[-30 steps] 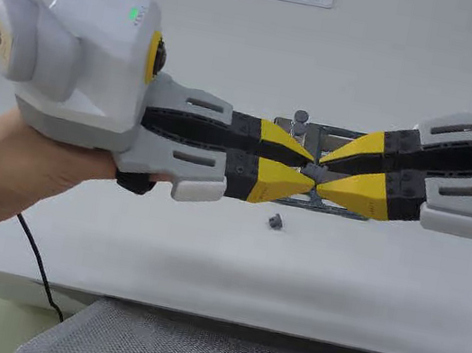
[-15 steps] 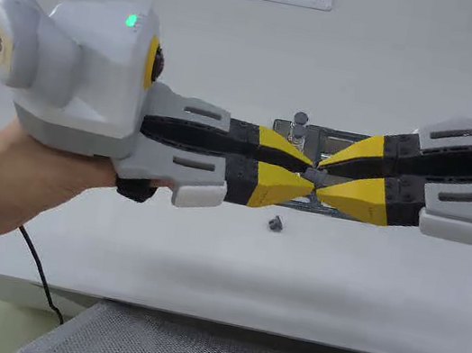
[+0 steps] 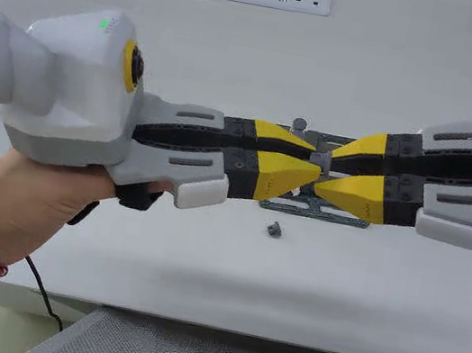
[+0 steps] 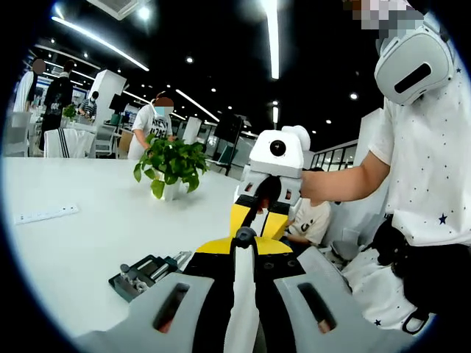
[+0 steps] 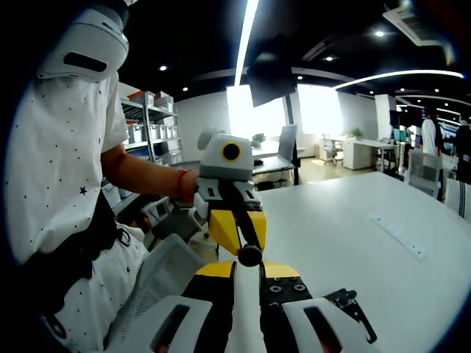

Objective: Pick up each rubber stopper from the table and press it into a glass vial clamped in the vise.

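Left claw (image 3: 311, 164) and right claw (image 3: 329, 168) both pinch one stopper (image 3: 318, 160) above the vise (image 3: 338, 217); one should release before pressing.

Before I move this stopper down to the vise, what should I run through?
1. Stopper gripped: ok. The left gripper and right gripper both pinch it, tip to tip.
2. One gripper alone carrying it: not ok, both are on it.
3. Stopper lined up over the vise: ok in the head view; height cannot tell.
4. Open vial waiting: cannot tell. One capped vial sticks up; the rest sits behind the fingers.
5. Spare stopper: ok, lying on the table in front of the vise.
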The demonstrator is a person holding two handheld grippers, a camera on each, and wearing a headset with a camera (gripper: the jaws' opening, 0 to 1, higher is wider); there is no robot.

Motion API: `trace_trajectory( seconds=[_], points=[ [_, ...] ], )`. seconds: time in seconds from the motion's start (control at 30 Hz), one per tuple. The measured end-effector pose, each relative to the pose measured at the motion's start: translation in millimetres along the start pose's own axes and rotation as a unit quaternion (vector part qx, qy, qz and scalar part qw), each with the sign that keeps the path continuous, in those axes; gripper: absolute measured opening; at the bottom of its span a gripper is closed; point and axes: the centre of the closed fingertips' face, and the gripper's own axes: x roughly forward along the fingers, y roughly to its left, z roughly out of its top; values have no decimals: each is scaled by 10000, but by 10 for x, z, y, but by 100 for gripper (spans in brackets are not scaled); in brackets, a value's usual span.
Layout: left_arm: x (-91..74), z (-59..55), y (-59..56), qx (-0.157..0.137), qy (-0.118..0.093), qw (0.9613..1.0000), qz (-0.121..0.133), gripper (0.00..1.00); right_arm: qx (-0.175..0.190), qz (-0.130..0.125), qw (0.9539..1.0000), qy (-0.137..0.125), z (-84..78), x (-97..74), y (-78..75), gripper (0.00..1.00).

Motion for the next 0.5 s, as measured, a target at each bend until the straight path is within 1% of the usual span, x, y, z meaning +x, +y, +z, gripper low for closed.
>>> trace_trajectory(
  seconds=[0.1, 0.17, 0.23, 0.5],
  points=[
    [-20, -12, 13, 38, 30, 10000, 42, 5, 22, -37, 10000, -30, 15, -18, -10, 9],
    [-35, -19, 28, 48, 52, 9999, 81, 5, 37, -60, 9999, -101, 51, -38, -15, 9],
    [-43, -14, 24, 43, 43, 10000, 77, 4, 54, -85, 9998, -146, 71, -41, -24, 8],
    [-35, -17, 6, 48, 66, 10000, 51, 4, 59, -71, 9998, -185, 99, -20, -17, 8]
  ],
)
